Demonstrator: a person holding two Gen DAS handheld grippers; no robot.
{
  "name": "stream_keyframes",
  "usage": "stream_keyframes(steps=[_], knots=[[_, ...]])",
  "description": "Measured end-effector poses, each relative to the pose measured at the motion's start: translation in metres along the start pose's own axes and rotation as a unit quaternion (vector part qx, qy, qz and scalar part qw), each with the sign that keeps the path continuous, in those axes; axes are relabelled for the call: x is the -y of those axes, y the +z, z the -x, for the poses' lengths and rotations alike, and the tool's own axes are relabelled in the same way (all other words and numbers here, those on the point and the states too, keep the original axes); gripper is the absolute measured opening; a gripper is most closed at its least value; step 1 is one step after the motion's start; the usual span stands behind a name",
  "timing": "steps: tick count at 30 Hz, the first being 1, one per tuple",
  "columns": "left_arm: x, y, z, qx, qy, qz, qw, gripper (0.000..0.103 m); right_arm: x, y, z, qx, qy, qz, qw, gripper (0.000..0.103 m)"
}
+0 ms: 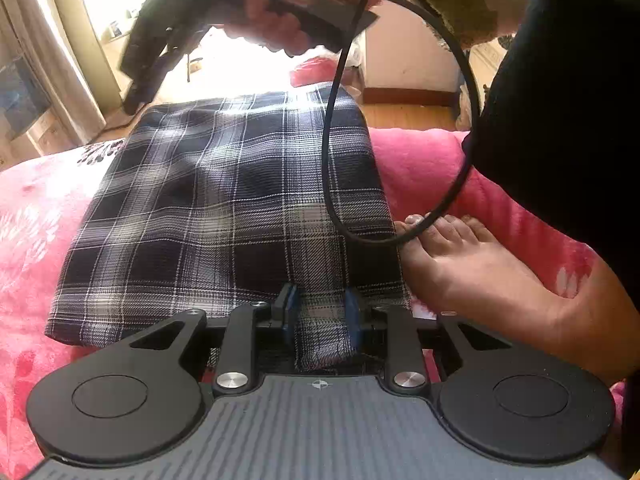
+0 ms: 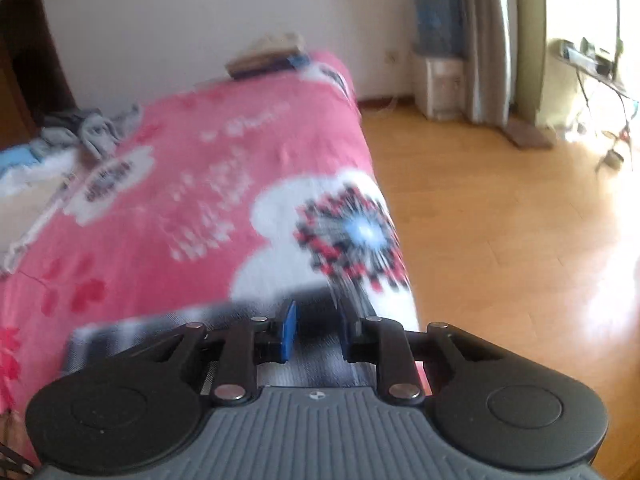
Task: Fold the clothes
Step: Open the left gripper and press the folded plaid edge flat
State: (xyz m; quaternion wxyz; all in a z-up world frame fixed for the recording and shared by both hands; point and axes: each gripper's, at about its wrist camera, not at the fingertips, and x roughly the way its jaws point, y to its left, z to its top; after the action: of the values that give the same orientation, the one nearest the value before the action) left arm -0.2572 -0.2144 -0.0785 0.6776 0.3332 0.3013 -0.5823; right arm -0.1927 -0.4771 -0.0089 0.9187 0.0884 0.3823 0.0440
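A navy-and-white plaid garment (image 1: pixel 224 200) lies folded flat on the pink flowered blanket (image 1: pixel 28 240). My left gripper (image 1: pixel 321 310) is at its near edge, shut on a raised fold of the plaid cloth between its blue pads (image 1: pixel 289 307). A hand holds my right gripper (image 1: pixel 138 92) over the garment's far left corner. In the blurred right wrist view the plaid garment (image 2: pixel 160 336) lies under my right gripper (image 2: pixel 320 332). The blue pads (image 2: pixel 289 332) stand a narrow gap apart with cloth showing in it. Blur hides whether they press on it.
A bare foot (image 1: pixel 460 272) rests on the blanket against the garment's right edge, and a black cable (image 1: pixel 460 184) loops over both. Crumpled grey clothes (image 2: pixel 88 128) and a folded stack (image 2: pixel 268 56) lie farther up the bed. The wooden floor (image 2: pixel 500 220) runs along the bed's right side.
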Motion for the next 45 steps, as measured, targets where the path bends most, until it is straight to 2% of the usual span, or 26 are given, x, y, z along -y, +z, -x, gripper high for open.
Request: stream_keyframes(steps=[2, 4, 7, 9, 10, 12, 15, 17, 20, 22, 23, 27, 31, 36, 42, 45], knots=[[0.002, 0.0, -0.001, -0.001, 0.002, 0.0, 1.0, 0.025, 0.001, 0.005, -0.002, 0.003, 0.009, -0.011, 1.0, 0.023], [0.003, -0.001, 0.001, -0.001, 0.007, 0.0, 1.0, 0.025, 0.002, 0.005, -0.03, -0.025, -0.016, -0.015, 0.999, 0.023], [0.003, -0.002, 0.005, -0.002, 0.013, 0.003, 0.9999, 0.025, 0.0, 0.007, -0.042, -0.034, -0.033, -0.01, 0.999, 0.023], [0.002, -0.002, 0.006, -0.001, 0.013, 0.007, 0.9999, 0.025, -0.013, 0.012, -0.032, -0.02, -0.038, 0.017, 0.999, 0.024], [0.002, -0.003, 0.006, 0.0, 0.013, 0.01, 0.9999, 0.025, -0.022, 0.015, -0.023, -0.009, -0.029, 0.033, 0.999, 0.024], [0.001, -0.002, 0.005, 0.0, 0.011, 0.015, 0.9998, 0.026, -0.04, 0.019, -0.006, 0.008, 0.017, 0.06, 0.998, 0.024], [0.0, -0.001, 0.005, -0.001, 0.01, 0.021, 0.9997, 0.026, -0.072, 0.017, 0.0, -0.009, 0.108, 0.1, 0.989, 0.024], [0.0, -0.001, 0.006, -0.001, 0.011, 0.022, 0.9997, 0.026, -0.095, 0.01, -0.008, -0.029, 0.151, 0.125, 0.98, 0.024], [0.001, -0.001, 0.007, -0.002, 0.014, 0.024, 0.9996, 0.026, -0.121, -0.009, -0.039, -0.076, 0.154, 0.156, 0.973, 0.023], [0.002, -0.001, 0.008, -0.003, 0.016, 0.026, 0.9995, 0.026, -0.131, -0.023, -0.062, -0.106, 0.125, 0.171, 0.972, 0.023], [0.002, -0.002, 0.008, -0.003, 0.016, 0.027, 0.9995, 0.026, -0.133, -0.028, -0.066, -0.103, 0.118, 0.172, 0.972, 0.024], [0.003, -0.003, 0.01, -0.001, 0.014, 0.029, 0.9995, 0.026, -0.126, -0.019, -0.043, -0.079, 0.116, 0.142, 0.98, 0.024], [0.002, -0.004, 0.012, 0.002, 0.012, 0.038, 0.9992, 0.026, -0.098, -0.008, 0.018, -0.037, 0.15, 0.133, 0.979, 0.025], [0.002, -0.003, 0.012, 0.001, 0.012, 0.044, 0.999, 0.026, -0.071, -0.006, 0.074, -0.055, 0.197, 0.159, 0.966, 0.025], [0.003, -0.005, 0.017, 0.002, 0.016, 0.044, 0.9989, 0.026, -0.06, -0.028, 0.089, -0.111, 0.22, 0.155, 0.957, 0.025], [0.003, -0.006, 0.018, 0.002, 0.017, 0.043, 0.9989, 0.026, -0.062, -0.049, 0.081, -0.151, 0.208, 0.174, 0.951, 0.026]])
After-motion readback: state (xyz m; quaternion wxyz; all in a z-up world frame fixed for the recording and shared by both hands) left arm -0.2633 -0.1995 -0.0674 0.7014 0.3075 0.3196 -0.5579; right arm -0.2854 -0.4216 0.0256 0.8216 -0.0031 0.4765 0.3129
